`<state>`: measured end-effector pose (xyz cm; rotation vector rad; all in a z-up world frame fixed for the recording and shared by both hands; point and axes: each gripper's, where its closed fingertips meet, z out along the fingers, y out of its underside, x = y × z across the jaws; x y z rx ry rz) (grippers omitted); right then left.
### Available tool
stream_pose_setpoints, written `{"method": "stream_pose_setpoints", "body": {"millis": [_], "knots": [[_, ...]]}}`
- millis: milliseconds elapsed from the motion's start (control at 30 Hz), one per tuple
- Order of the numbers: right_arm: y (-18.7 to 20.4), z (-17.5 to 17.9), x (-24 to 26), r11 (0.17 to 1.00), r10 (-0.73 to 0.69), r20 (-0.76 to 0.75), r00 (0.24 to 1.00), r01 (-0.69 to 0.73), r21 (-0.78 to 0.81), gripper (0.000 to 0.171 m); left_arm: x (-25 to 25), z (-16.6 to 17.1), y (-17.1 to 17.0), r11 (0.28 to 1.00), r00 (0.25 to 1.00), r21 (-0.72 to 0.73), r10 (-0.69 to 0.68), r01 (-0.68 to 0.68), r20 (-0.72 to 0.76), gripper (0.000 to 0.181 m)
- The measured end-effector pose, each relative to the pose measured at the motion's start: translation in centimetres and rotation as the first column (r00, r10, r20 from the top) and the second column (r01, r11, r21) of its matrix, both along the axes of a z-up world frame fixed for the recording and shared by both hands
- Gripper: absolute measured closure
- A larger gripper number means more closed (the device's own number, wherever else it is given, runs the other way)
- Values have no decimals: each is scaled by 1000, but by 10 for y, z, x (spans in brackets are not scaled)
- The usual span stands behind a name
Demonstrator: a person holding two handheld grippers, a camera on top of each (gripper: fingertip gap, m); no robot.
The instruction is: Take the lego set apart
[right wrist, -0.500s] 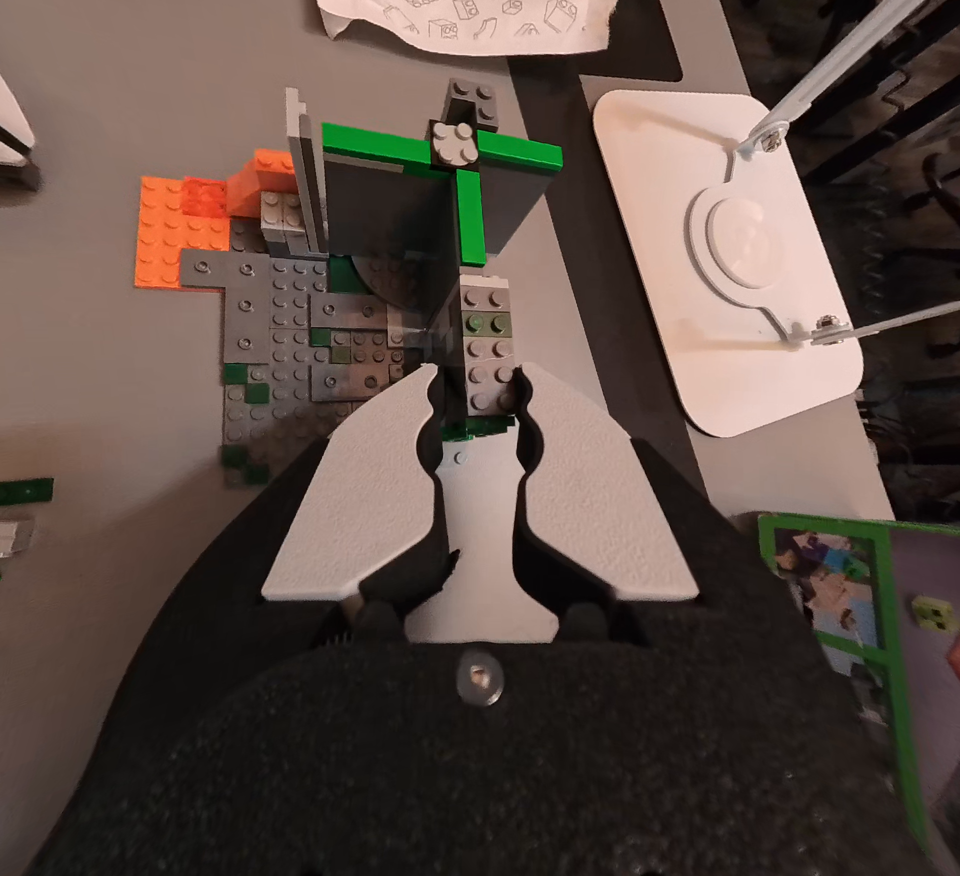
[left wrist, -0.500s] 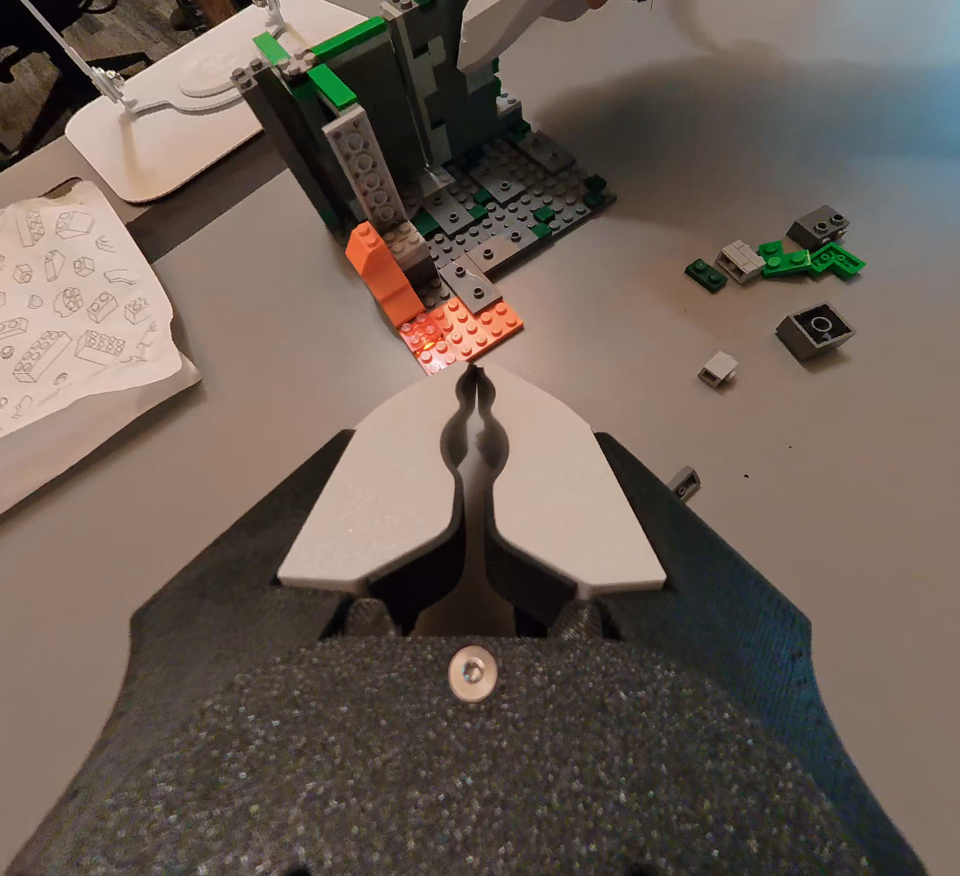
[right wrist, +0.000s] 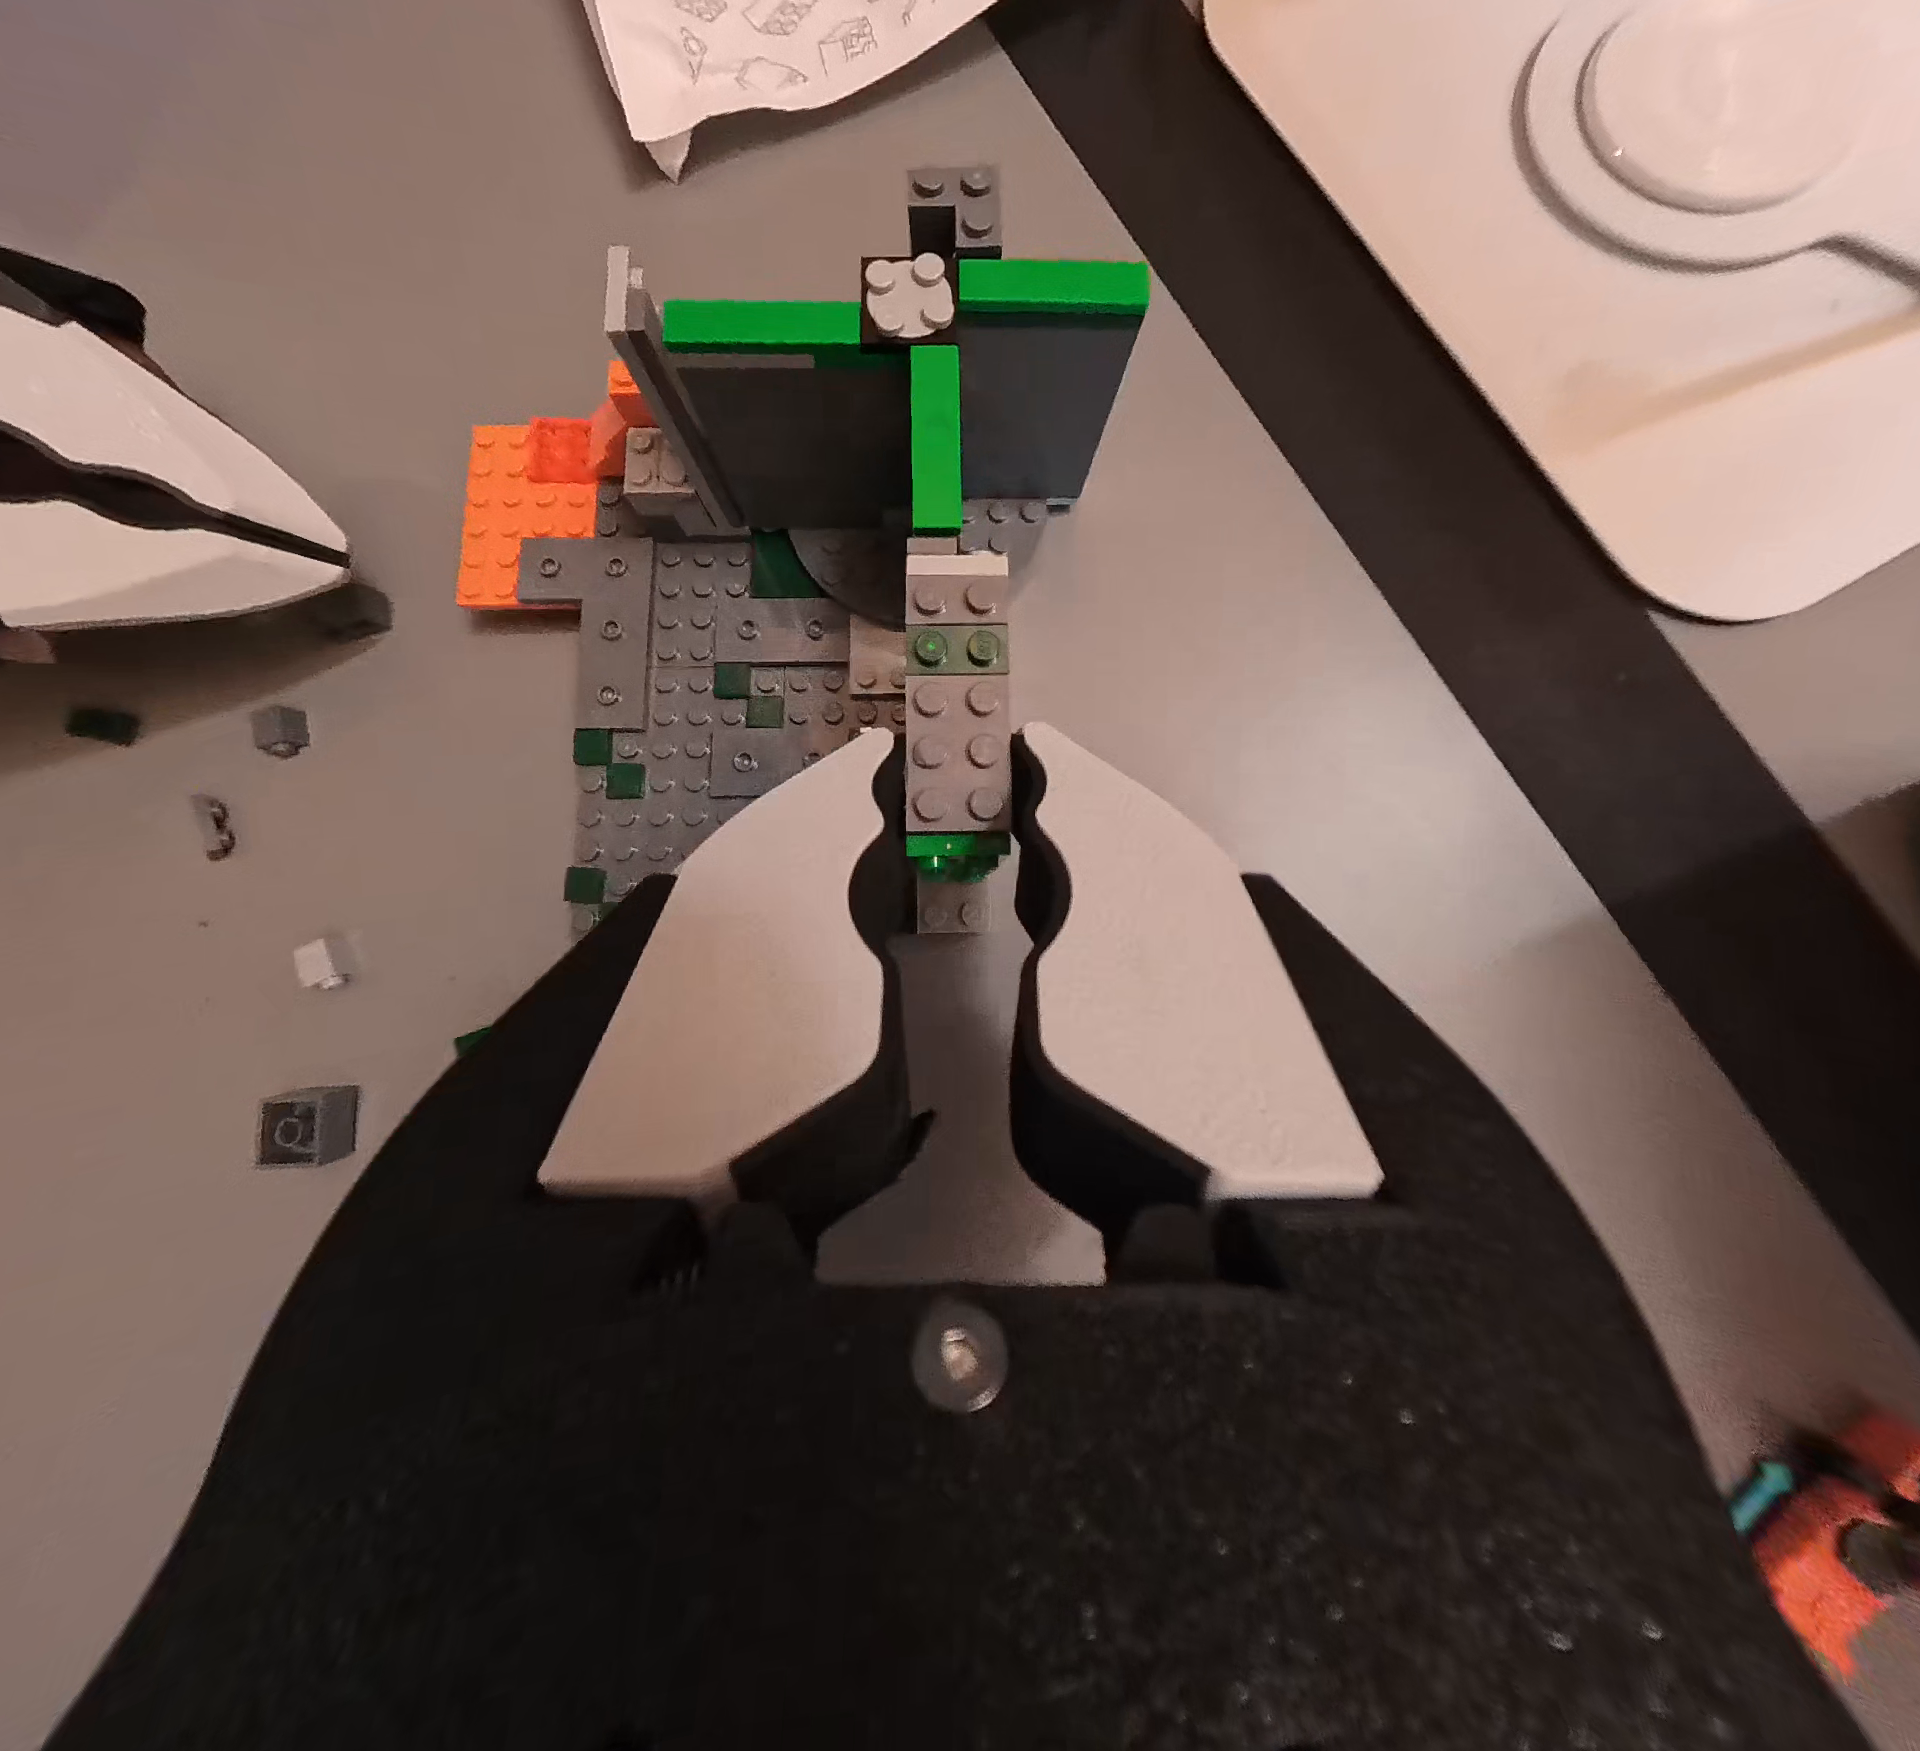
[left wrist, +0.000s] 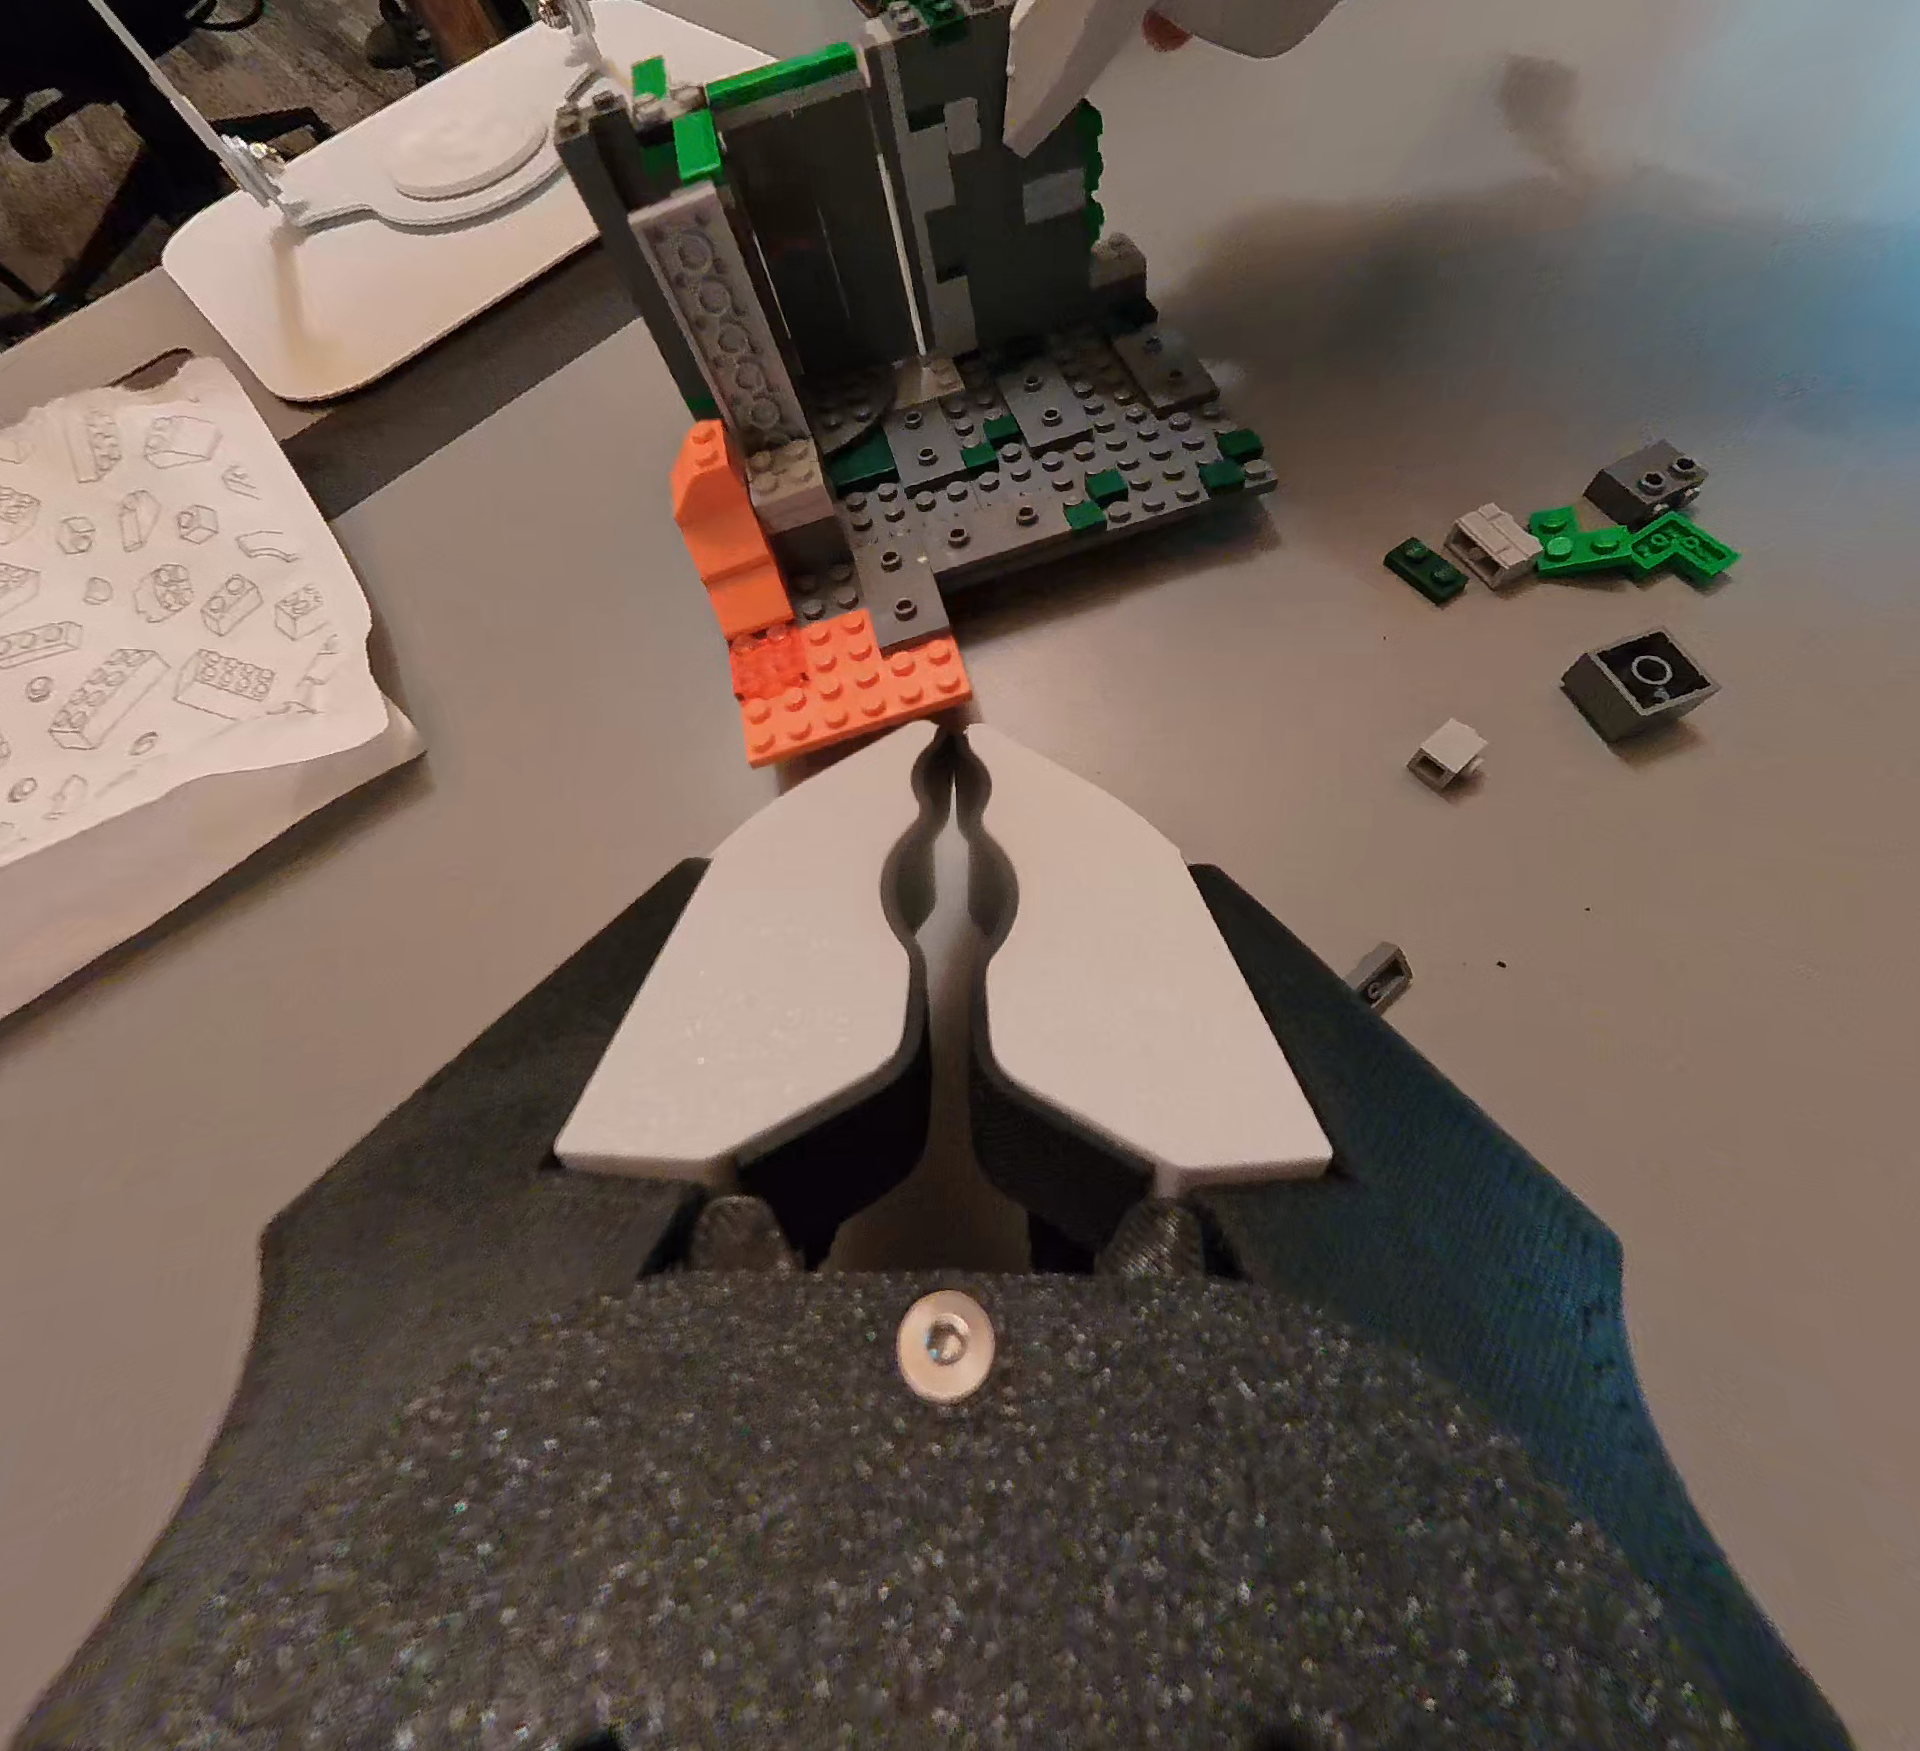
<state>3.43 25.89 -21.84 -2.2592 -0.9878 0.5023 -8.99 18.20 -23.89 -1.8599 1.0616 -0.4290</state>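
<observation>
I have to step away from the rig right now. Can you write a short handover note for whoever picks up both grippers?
Left gripper: shut, empty, low by the orange plate.
Right gripper: jaws around the top of the grey wall from above; grip not confirmed.
Lego set: mostly assembled on the table, walls standing on the base.
Done: a few loose bricks lie apart.
Left: walls, green strips, base plates.

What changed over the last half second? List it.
The right gripper, clamped on the gray wall, twisted clockwise seen from above, turning the whole lego set with it. The left gripper stayed shut by the orange plate; loose pieces unmoved.
</observation>
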Motion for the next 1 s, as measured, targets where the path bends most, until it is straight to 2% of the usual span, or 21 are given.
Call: {"method": "stream_pose_setpoints", "body": {"millis": [167, 367, 500, 667, 733, 833, 1000], "knots": [[1, -1, 4, 995, 43, 81, 996, -50, 86, 154, 0, 0, 0, 1000, 1000, 4, 3, -3, -3, 181], [5, 0, 14, 930, 260, 218, 941, -305, 207, 150, -3, 1, 1, 1000, 1000, 4, 13, -13, 3, 181], [22, 9, 33, 919, 246, 301, 922, -320, 231, 146, -5, 1, 2, 1000, 1000, 10, 18, -18, 0, 181], [17, 42, 12, 940, 140, 237, 961, -204, 274, 134, -7, 2, 5, 1000, 1000, 3, 24, -24, 10, 181], [7, 37, 0, 972, 29, 220, 975, -78, 220, 130, -6, 1, 5, 1000, 1000, 1, 22, -22, 10, 181], [-8, 30, -30, 984, -107, 18, 994, 103, 145, 123, -6, 3, 4, 1000, 1000, 7, 19, -19, 11, 181], [1, 10, -47, 947, -305, -126, 944, 315, 60, 114, -5, 7, 2, 1000, 1000, 26, 16, -17, 11, 181]]}}
